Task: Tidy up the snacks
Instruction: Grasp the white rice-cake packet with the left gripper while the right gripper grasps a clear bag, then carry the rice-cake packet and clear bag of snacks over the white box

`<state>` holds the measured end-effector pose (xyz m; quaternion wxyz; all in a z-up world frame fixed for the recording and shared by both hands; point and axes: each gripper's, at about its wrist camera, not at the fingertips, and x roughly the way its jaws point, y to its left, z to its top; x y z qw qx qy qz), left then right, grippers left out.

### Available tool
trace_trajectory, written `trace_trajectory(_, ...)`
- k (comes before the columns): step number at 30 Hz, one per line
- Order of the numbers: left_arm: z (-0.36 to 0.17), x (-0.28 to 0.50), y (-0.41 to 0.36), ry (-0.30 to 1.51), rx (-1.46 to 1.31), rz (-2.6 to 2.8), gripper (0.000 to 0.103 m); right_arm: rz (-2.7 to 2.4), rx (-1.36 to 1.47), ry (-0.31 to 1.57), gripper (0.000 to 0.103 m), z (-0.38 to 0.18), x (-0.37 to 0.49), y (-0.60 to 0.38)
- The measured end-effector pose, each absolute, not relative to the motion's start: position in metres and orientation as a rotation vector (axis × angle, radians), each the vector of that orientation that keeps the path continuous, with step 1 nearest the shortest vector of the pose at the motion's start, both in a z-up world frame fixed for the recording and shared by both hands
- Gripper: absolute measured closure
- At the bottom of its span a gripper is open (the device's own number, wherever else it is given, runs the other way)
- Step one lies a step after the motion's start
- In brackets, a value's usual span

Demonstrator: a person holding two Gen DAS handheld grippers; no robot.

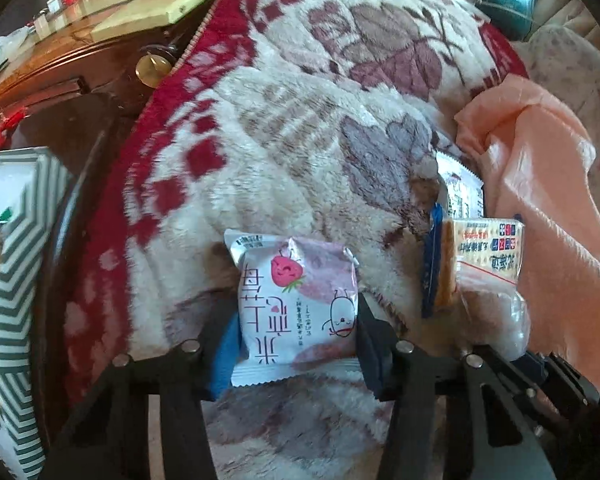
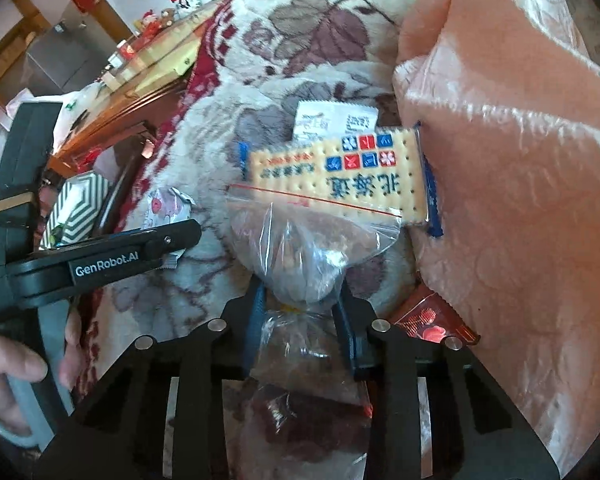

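Strawberry snack packet (image 1: 296, 308) is pinched across its width by the left gripper (image 1: 298, 344), held above the floral blanket (image 1: 300, 140) toward its red-bordered edge. A clear zip bag (image 2: 300, 256) is clamped at its gathered neck by the right gripper (image 2: 300, 312); the cracker pack (image 2: 340, 172) lies just beyond, against the peach plastic bag (image 2: 500, 160). The thin film is best gripped lightly (slippage seems likely), with both items carried low. Both grippers are levelled forward, the left one held by a hand (image 2: 20, 368) at its handle.
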<state>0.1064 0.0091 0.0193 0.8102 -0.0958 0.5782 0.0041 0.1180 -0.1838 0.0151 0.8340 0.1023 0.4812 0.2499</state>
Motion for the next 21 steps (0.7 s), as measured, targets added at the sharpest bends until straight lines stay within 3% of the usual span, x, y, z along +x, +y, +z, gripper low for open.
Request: trace_trajectory(21, 0.062, 0.042, 0.043, 1.144, -0.144, 0.059, 0.049, 0.618, 0.167, 0.964, 0.085, 0.046, 0.075, -0.166)
